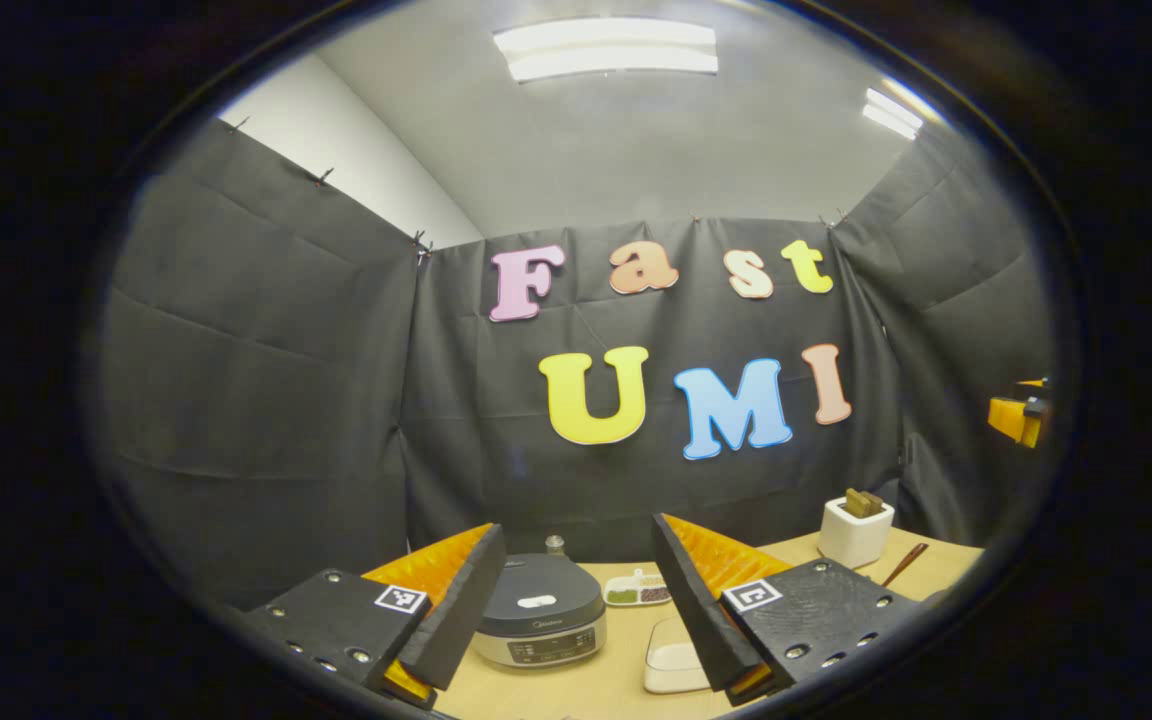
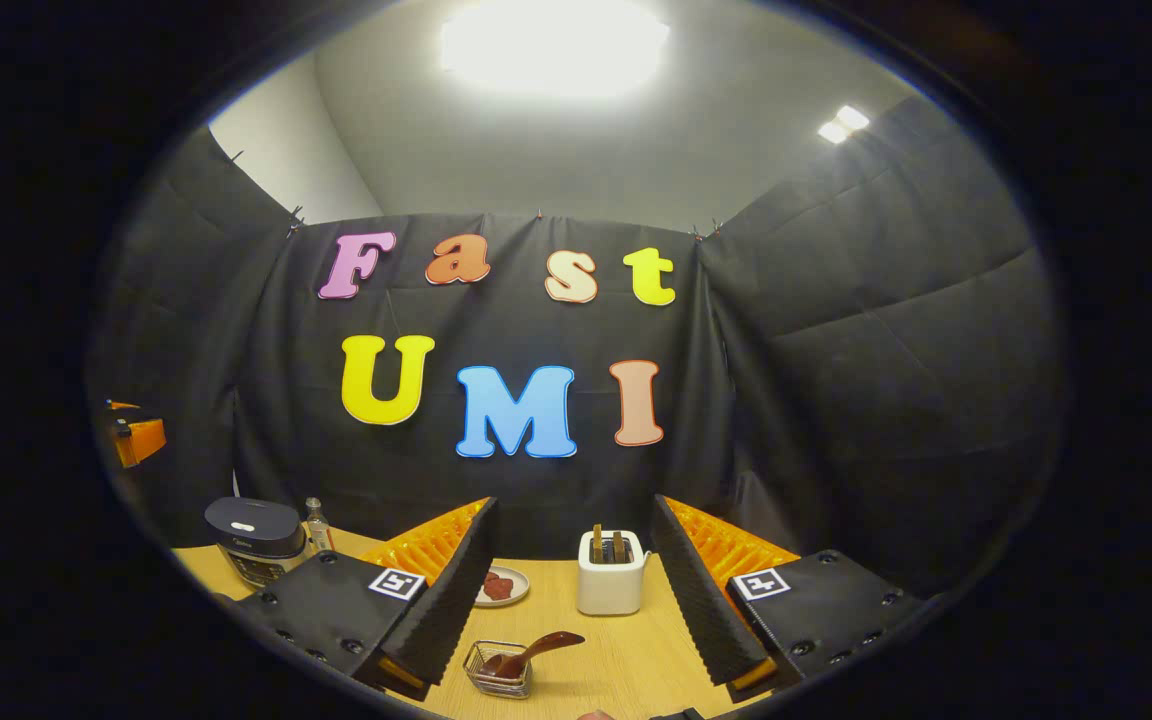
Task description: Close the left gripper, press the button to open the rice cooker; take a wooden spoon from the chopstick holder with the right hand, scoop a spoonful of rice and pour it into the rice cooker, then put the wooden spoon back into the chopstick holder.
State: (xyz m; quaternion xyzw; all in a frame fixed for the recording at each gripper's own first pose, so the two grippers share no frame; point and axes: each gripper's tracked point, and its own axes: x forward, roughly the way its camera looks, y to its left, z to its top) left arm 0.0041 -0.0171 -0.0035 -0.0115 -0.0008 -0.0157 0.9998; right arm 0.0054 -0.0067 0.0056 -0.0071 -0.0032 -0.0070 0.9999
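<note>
Left gripper view: my left gripper (image 1: 576, 620) is held released, jaws spread wide, above the wooden table (image 1: 616, 680) and facing the rice cooker (image 1: 539, 622).

Rice cooker sits between my fingers, lid down, resting on the table. Just right of it lies a white container (image 1: 671, 662), and behind that a small divided dish (image 1: 636, 590). Right gripper view: my right gripper (image 2: 576, 620) is likewise released, nothing between its fingers. Ahead of it stands the white chopstick holder (image 2: 611, 585), upright, with wooden handles rising from it. Nearer, a wooden spoon (image 2: 536, 650) rests in a small wire basket (image 2: 498, 672). A small plate (image 2: 501, 586) sits left of the holder.
</note>
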